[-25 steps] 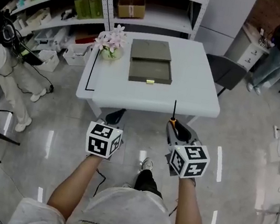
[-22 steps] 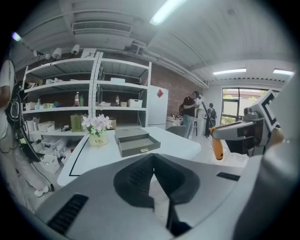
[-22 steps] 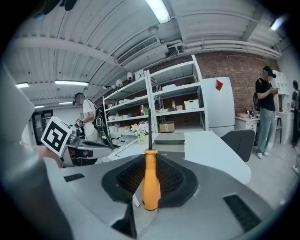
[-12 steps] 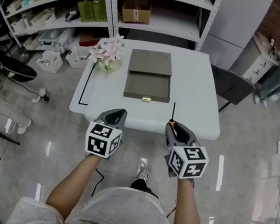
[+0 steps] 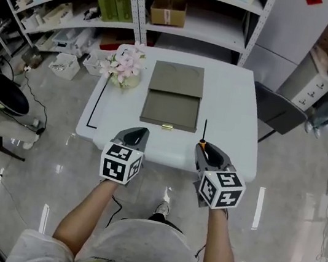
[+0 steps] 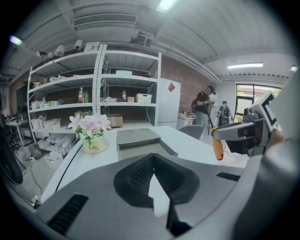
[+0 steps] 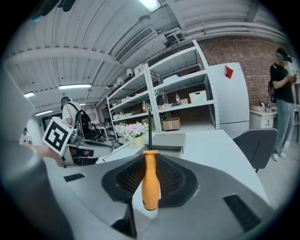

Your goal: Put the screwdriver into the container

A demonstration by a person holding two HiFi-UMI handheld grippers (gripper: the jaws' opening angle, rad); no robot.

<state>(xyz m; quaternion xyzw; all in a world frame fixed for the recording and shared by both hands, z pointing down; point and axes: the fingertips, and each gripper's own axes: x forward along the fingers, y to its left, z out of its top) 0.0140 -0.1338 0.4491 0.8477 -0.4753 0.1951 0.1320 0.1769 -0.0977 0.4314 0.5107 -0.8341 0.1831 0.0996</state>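
Steel shelving (image 5: pixel 172 10) is seen behind a white tabletop (image 5: pixel 227 125), at whose middle a grey container (image 5: pixel 178 78) is set. Its drawer (image 5: pixel 170 109) is drawn out toward the near edge, presumably so that it can be loaded from the front. Nothing is visible inside it. A flower pot (image 5: pixel 125 68) is placed just beside the container's left side, clear of the drawer's opening.

Both tools are held low before the near edge of the tabletop. The left tool (image 5: pixel 133 134) is shown with its jaws brought together and nothing between them. It is apparently kept idle, off to the side.

The right tool (image 5: pixel 207 150) is clenched on the orange handle of the screwdriver (image 5: pixel 203 134), whose dark shaft is pointed forward toward the open drawer, well apart from it. The handle is gripped near its middle, which is judged to keep the shaft steady for carrying. The screwdriver is thus in the right tool, not yet in the container.
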